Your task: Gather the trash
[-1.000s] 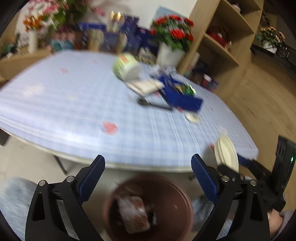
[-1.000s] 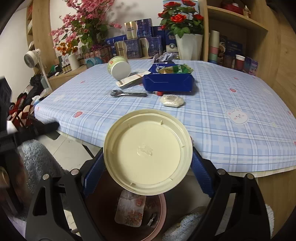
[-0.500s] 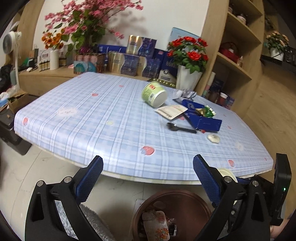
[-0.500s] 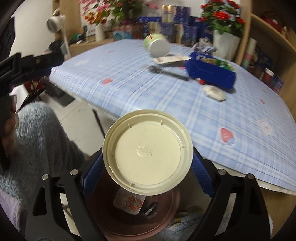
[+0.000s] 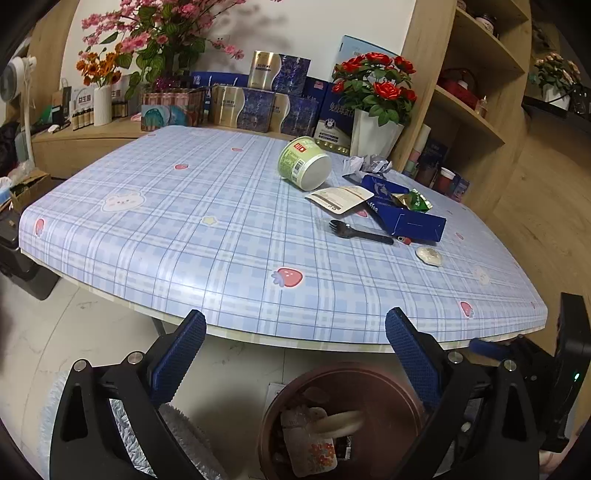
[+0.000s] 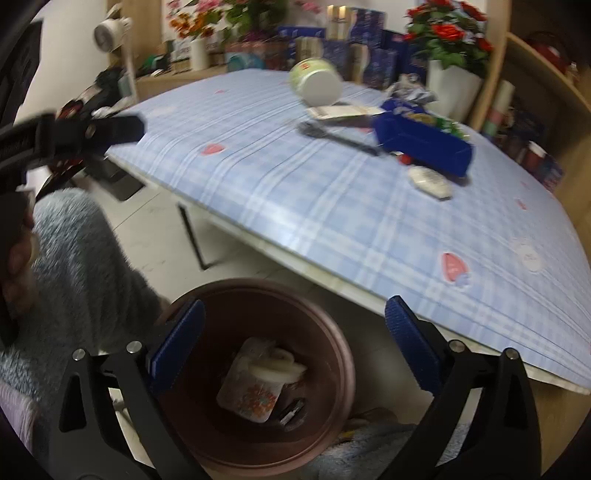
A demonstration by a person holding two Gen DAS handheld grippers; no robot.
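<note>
plaid table (image 5: pixel 221 221), blurred lid (image 6: pixel 275 365) in half-hidden bin (image 6: pixel 258 435), right gripper (image 6: pixel 293 350) and left gripper (image 5: pixel 295 354) spread empty

Left gripper (image 5: pixel 293 354): my jaws stand wide apart, nothing between them, held level. Right gripper (image 6: pixel 293 345): my jaws likewise spread wide and empty, tilted downward. The two grippers are near each other.

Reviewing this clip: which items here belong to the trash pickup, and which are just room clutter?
Job items: brown bin, cream lid inside it, tipped green cup, black fork, blue box, flat packet, crumpled paper.

Just lying about: rose pot, gift boxes, white fan.
</note>
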